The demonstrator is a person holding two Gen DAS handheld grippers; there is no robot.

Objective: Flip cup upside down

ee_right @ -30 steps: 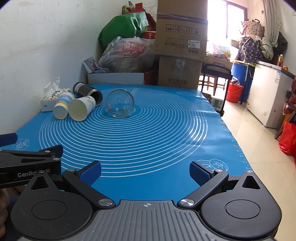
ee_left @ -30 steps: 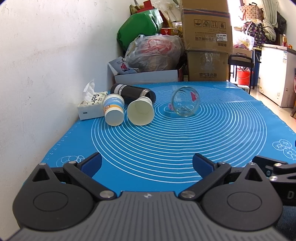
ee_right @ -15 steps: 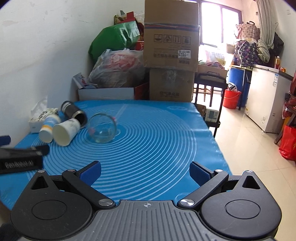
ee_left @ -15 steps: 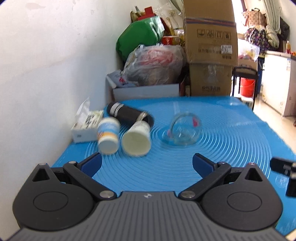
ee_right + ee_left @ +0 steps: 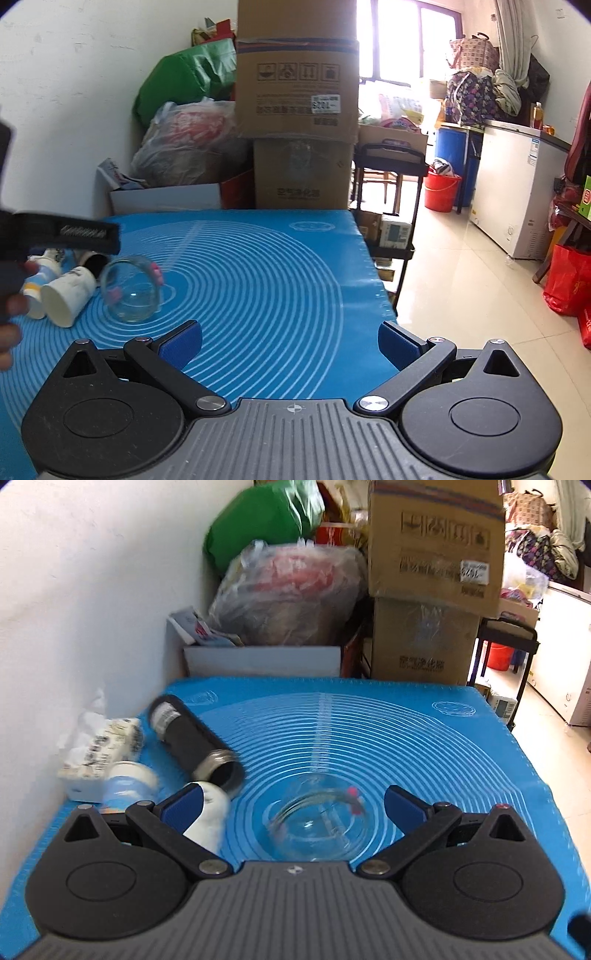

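Covering the tabletop: a blue silicone mat printed with white concentric rings (image 5: 424, 746), stretching back toward stacked brown cardboard boxes (image 5: 432, 579) and a clear plastic bag of red things (image 5: 291, 594). Lying on its side along the mat's left edge, a black cylindrical flask with a metal-rimmed mouth (image 5: 195, 742), just beside a white tissue pack (image 5: 99, 749). Lying on its side near the middle of the rings, a clear glass cup with a small pink mark (image 5: 317, 823), mouth turned toward the near edge of the mat. Sitting between the spread blue pads of the left tool (image 5: 295, 808), that glass cup, with neither pad touching it; released and gaping wide. Lying just left of the glass, a white paper cup (image 5: 68, 295) on its side, partly hidden behind the left pad, and a small white bottle with a blue label (image 5: 127, 786) beside it. Hovering low over the mat's near right part, well apart from the cups, the right tool (image 5: 290, 341), likewise spread wide and holding nothing.
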